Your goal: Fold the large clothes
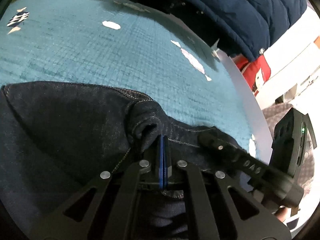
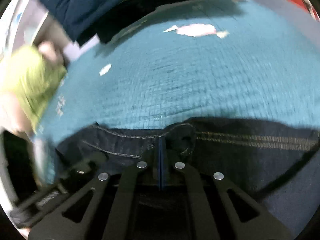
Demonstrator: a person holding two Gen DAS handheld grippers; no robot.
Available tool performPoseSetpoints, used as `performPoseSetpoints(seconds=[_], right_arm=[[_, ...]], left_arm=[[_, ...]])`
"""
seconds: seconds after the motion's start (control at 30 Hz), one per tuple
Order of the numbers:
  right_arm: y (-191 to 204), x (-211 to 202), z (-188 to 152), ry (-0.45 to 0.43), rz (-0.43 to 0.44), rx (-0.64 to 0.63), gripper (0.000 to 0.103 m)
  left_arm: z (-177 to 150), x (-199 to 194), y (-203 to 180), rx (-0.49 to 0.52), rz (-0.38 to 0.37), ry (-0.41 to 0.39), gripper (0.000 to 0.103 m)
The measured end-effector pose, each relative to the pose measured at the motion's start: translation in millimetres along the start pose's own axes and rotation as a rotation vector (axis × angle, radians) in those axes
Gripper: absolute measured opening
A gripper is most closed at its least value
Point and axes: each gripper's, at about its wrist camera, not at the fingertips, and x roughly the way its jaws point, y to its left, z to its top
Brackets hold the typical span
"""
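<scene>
Dark blue jeans (image 1: 66,120) lie on a teal quilted cloth (image 1: 100,56) over the table. My left gripper (image 1: 163,138) is shut on a bunched edge of the jeans by a stitched seam. The right gripper's black body (image 1: 250,168) reaches in from the right over the same edge. In the blurred right wrist view my right gripper (image 2: 161,142) is shut on the jeans (image 2: 240,152) at a double-stitched seam, with the teal cloth (image 2: 180,76) beyond.
A navy puffer jacket (image 1: 240,6) lies at the far end, also in the right wrist view (image 2: 80,2). The table's white rim (image 1: 246,92) runs on the right, with a red item (image 1: 258,70) beyond. A green garment (image 2: 30,76) is at the left.
</scene>
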Motion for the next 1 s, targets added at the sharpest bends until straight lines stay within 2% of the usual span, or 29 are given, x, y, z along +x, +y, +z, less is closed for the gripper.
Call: performPoseSetpoints(seconds=[0.07, 0.1, 0.2, 0.27, 0.33, 0.43, 0.57, 0.67, 0.73, 0.77, 0.8, 0.83, 0.9, 0.93, 1.0], right_arm=[[14, -9, 1, -0.042, -0.051, -0.073, 0.0], [14, 0, 1, -0.014, -0.081, -0.089, 0.0], [-11, 14, 1, 0.012, 0.001, 0.02, 0.0], [-15, 14, 1, 0.01, 0.022, 0.036, 0.0], [-11, 13, 0, 0.003, 0.004, 0.009, 0.0], [-8, 10, -3, 0.001, -0.001, -0.002, 0.0], [-10, 11, -1, 0.016, 0.01, 0.014, 0.0], [0, 8, 3, 0.03, -0.033, -0.031, 0.0], [5, -1, 8, 0.053, 0.005, -0.036, 0.004], [4, -6, 10, 0.059, 0.027, -0.026, 0.005], [4, -14, 13, 0.062, 0.051, -0.017, 0.011], [2, -22, 15, 0.058, 0.069, -0.012, 0.016], [1, -39, 16, 0.033, 0.071, -0.019, 0.044], [0, -51, 17, 0.009, 0.053, -0.041, 0.051], [-8, -71, 19, -0.029, 0.007, -0.075, 0.051]], left_arm=[[5, -14, -18, 0.061, 0.041, -0.043, 0.003], [7, -18, -23, 0.079, 0.038, -0.054, 0.003], [22, -21, -24, 0.062, 0.044, -0.084, 0.003], [26, -19, -17, 0.036, 0.042, -0.077, 0.003], [27, -15, -10, 0.004, 0.03, -0.075, 0.003], [16, -8, 8, -0.035, 0.048, -0.049, 0.002], [-2, -10, 32, -0.1, -0.05, -0.043, 0.002], [-1, -10, 24, -0.054, -0.001, -0.024, 0.002], [4, -13, 14, 0.0, 0.041, 0.01, 0.002], [7, -18, 9, 0.017, 0.07, 0.032, 0.017], [9, -24, 6, 0.025, 0.095, 0.04, 0.041], [8, -31, 6, 0.027, 0.093, 0.035, 0.05], [11, -51, 5, 0.036, 0.031, 0.008, 0.061], [11, -57, 5, 0.039, 0.022, 0.002, 0.064], [16, -67, 9, 0.049, 0.046, -0.003, 0.066]])
